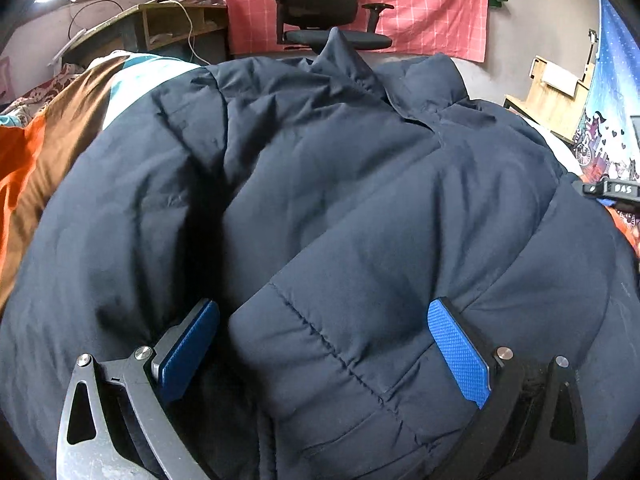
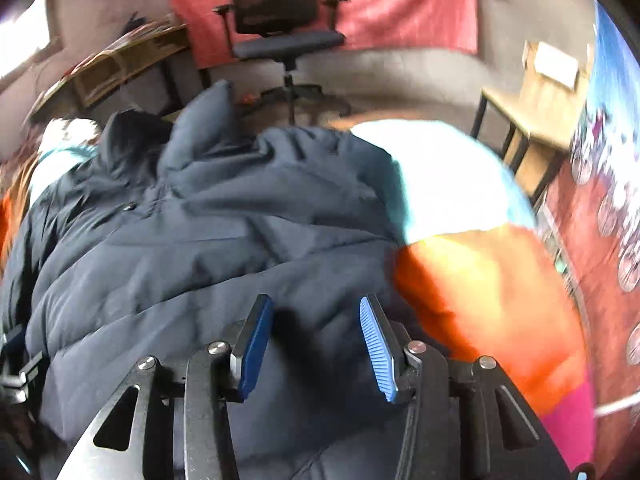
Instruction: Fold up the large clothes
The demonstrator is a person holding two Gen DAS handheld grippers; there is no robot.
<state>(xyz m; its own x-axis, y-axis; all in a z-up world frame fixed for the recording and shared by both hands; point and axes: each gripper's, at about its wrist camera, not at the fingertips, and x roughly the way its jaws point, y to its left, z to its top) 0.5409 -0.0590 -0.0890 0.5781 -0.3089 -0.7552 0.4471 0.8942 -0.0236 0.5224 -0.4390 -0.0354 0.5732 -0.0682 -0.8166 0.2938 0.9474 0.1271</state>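
A dark navy puffer jacket (image 1: 320,160) lies spread over a bed and fills most of the left wrist view. My left gripper (image 1: 322,308) stands wide open, pointing down, with a thick quilted fold of the jacket bulging between its blue pads (image 1: 460,352); the pads' faces show and do not press on it. In the blurred right wrist view, the jacket (image 2: 200,240) lies at the left and centre. My right gripper (image 2: 315,300) hangs partly open over the jacket's right edge, with nothing pinched between its fingers.
The bedspread (image 2: 480,280) shows orange, white and pink patches right of the jacket and orange-brown at the left (image 1: 40,152). Beyond the bed stand a black office chair (image 1: 320,8), a wooden desk (image 1: 168,24) and a wooden stand (image 2: 532,120) by the right wall.
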